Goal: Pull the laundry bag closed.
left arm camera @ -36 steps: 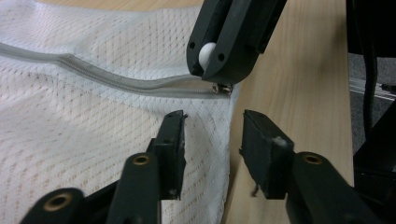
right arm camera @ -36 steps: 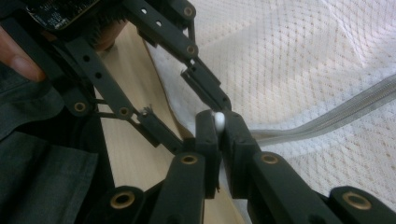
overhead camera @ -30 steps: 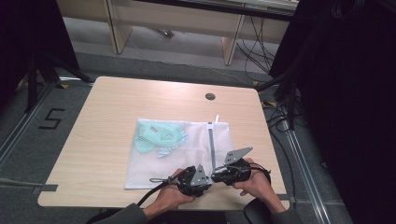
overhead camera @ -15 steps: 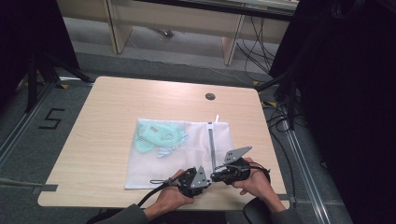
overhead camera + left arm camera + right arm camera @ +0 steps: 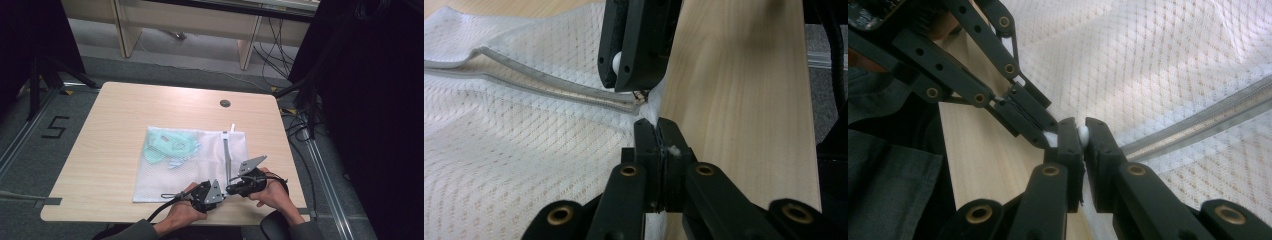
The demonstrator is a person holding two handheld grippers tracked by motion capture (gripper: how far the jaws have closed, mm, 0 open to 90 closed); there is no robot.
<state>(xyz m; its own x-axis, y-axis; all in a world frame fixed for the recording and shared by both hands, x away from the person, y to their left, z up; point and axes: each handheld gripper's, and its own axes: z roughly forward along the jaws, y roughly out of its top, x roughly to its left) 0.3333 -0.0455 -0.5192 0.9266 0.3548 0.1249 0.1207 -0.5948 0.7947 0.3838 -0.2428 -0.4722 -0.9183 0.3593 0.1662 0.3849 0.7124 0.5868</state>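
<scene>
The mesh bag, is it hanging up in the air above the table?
No, the mesh bag lies flat on the wooden table, with the green things inside it.

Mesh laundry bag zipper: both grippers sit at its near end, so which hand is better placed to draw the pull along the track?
Right, probably. The right gripper is shut on the white zipper pull, while the left gripper pinches the mesh bag corner beside the zipper, suited to anchoring the fabric.

White mesh bag [image 5: 192,165] flat at table [image 5: 120,115] centre, zipper [image 5: 226,152] running 12 to 6. Left gripper [image 5: 212,194] and right gripper [image 5: 235,188] close together at bag's 5 o'clock corner.
</scene>
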